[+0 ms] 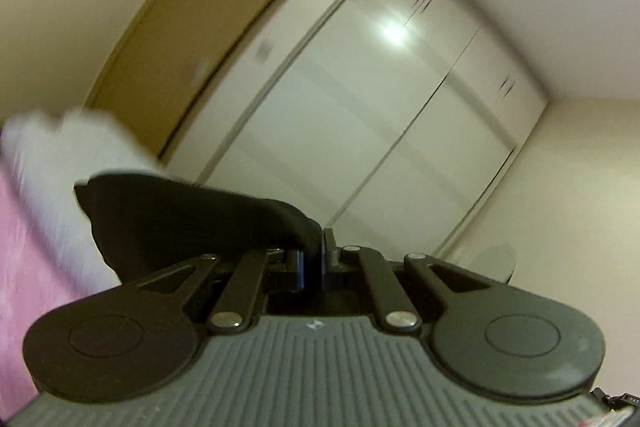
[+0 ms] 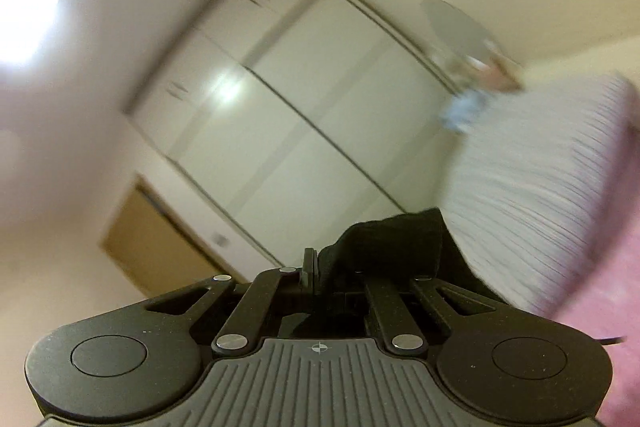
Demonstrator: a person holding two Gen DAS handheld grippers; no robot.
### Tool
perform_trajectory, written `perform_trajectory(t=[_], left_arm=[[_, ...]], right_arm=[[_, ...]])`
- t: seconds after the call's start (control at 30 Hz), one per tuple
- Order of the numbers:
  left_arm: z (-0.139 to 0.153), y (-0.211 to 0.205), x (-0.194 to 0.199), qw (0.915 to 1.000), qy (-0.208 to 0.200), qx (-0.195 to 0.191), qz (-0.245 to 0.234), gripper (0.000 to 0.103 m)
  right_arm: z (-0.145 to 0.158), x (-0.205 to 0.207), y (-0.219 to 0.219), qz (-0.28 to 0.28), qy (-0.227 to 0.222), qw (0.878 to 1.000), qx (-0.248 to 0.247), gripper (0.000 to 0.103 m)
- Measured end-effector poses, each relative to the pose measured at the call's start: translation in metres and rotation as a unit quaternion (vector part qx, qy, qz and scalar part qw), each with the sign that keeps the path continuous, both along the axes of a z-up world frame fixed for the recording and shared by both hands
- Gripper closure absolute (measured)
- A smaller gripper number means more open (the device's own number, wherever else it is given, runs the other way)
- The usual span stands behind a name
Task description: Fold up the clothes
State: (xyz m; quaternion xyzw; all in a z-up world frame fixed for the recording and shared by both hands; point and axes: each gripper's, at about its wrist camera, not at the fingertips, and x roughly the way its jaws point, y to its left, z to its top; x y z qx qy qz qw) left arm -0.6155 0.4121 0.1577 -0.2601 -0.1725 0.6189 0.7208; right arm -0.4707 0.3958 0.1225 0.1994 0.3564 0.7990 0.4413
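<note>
Both cameras tilt up toward the wall and ceiling. My left gripper (image 1: 319,241) is shut on a black garment (image 1: 180,219), which drapes off to its left. My right gripper (image 2: 316,263) is shut on the same black garment (image 2: 392,239), which bunches to its right. Both grippers hold the cloth lifted. The rest of the garment is hidden below the grippers.
A white sliding-door wardrobe (image 1: 360,99) fills the wall ahead, with a brown door (image 1: 192,39) beside it. A pink bed cover (image 1: 24,267) and a white striped pillow (image 2: 540,187) lie at the side. A round mirror (image 2: 456,27) stands by the wall.
</note>
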Motion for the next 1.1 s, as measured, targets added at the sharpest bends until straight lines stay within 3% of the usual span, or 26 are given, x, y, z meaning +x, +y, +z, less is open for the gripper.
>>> perform_trajectory(t=[0.1, 0.17, 0.23, 0.33, 0.43, 0.53, 0.6, 0.67, 0.7, 0.77, 0.8, 0.9, 1.1], left_arm=[[0.038, -0.027, -0.01, 0.9989, 0.022, 0.041, 0.002, 0.099], [0.025, -0.055, -0.012, 0.999, 0.025, 0.037, -0.002, 0.099], [0.006, -0.084, -0.013, 0.9993, 0.024, 0.029, -0.008, 0.098], [-0.064, -0.137, -0.012, 0.9992, 0.015, -0.036, -0.007, 0.098], [-0.156, -0.193, -0.006, 0.9893, -0.013, -0.145, 0.01, 0.098], [-0.257, -0.247, -0.006, 0.9564, -0.063, -0.281, 0.05, 0.098], [-0.319, -0.279, -0.002, 0.923, -0.07, -0.371, 0.072, 0.098], [-0.365, -0.303, -0.001, 0.8883, -0.076, -0.444, 0.087, 0.099], [-0.38, -0.312, -0.001, 0.8761, -0.077, -0.467, 0.091, 0.099], [-0.39, -0.317, 0.0, 0.8623, -0.056, -0.494, 0.097, 0.099], [-0.389, -0.32, 0.0, 0.8614, -0.05, -0.496, 0.098, 0.099], [-0.37, -0.332, -0.003, 0.8666, -0.054, -0.487, 0.096, 0.099], [-0.345, -0.333, 0.003, 0.8788, -0.031, -0.47, 0.076, 0.099]], right_arm=[[0.022, -0.011, -0.005, 0.01, 0.005, 0.999, 0.032, 0.1], [0.022, -0.015, -0.011, 0.018, 0.001, 0.999, 0.041, 0.1], [-0.001, -0.01, -0.017, 0.035, 0.002, 0.999, 0.018, 0.1], [-0.054, -0.001, -0.03, 0.05, -0.006, 0.997, -0.054, 0.1], [-0.125, 0.012, -0.07, 0.059, -0.042, 0.988, -0.135, 0.1], [-0.205, 0.026, -0.119, 0.056, -0.079, 0.963, -0.25, 0.1], [-0.257, 0.038, -0.146, 0.056, -0.102, 0.938, -0.328, 0.1], [-0.309, 0.049, -0.173, 0.055, -0.124, 0.905, -0.403, 0.1], [-0.335, 0.055, -0.186, 0.054, -0.134, 0.887, -0.439, 0.1], [-0.387, 0.066, -0.213, 0.053, -0.155, 0.845, -0.51, 0.1], [-0.408, 0.071, -0.224, 0.053, -0.163, 0.826, -0.537, 0.1], [-0.4, 0.081, -0.235, 0.064, -0.17, 0.829, -0.529, 0.1], [-0.353, 0.117, -0.248, 0.031, -0.172, 0.843, -0.509, 0.103]])
